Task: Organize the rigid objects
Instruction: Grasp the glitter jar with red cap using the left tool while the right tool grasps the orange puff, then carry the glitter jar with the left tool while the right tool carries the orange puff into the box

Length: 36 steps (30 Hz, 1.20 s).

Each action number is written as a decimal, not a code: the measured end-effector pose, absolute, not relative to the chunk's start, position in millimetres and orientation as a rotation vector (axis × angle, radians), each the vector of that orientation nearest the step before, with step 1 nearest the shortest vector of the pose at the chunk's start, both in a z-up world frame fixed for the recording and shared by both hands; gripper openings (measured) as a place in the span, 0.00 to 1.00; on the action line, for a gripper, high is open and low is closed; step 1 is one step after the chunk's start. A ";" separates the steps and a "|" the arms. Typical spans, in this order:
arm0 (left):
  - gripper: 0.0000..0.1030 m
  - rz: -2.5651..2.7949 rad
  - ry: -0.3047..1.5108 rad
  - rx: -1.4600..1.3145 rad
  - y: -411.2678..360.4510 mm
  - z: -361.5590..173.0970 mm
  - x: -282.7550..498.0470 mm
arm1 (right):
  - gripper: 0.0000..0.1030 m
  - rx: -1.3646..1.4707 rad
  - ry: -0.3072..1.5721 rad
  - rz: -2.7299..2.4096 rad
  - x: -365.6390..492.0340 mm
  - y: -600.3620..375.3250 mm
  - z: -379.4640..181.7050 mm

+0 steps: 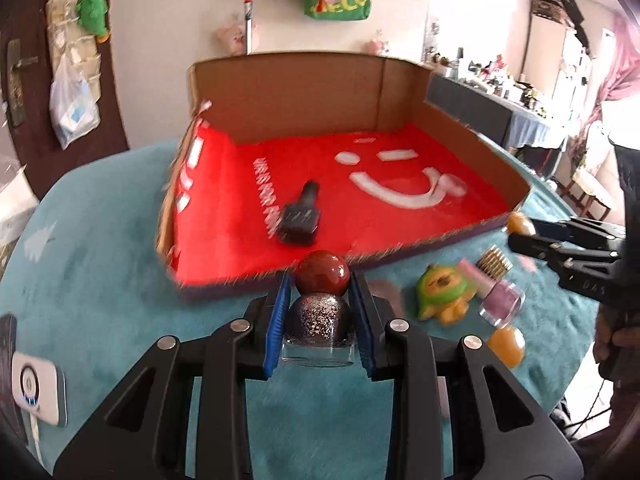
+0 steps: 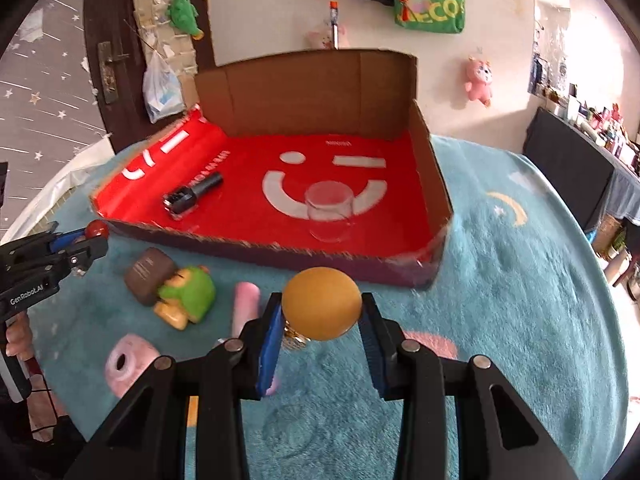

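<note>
Gripping glitter bottle (image 1: pixel 320 322), orange-capped bottle (image 2: pixel 321 308).

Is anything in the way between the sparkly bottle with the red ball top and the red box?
Only the box's low front wall. The left claw holds the sparkly bottle just in front of that wall, so it likely needs lifting over. Nothing else sits between them.

Brown cardboard box (image 2: pixel 424 152), lined red with a white smiley face; glittery dark glass polish bottle (image 1: pixel 319 320), glossy red-brown round cap; yellow-orange ball cap (image 2: pixel 321 303); green-and-yellow plastic toy (image 2: pixel 186 294); teal plush bench cover (image 2: pixel 520 300); tongs, black with blue pads (image 1: pixel 276 332).
</note>
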<state>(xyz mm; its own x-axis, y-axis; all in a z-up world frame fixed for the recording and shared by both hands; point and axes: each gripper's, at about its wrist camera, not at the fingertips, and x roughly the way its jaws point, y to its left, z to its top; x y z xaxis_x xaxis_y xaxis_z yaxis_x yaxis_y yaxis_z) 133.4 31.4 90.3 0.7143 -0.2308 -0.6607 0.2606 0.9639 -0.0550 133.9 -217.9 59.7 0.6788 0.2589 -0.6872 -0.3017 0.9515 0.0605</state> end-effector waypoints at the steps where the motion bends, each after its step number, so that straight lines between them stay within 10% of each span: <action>1: 0.27 -0.295 0.723 0.049 26.5 93.8 139.4 | 0.38 -0.065 0.755 0.328 135.4 -214.8 63.2; 36: 0.28 -0.472 0.925 0.224 -37.1 53.7 266.1 | 0.39 -0.313 0.865 0.619 243.3 -140.4 39.2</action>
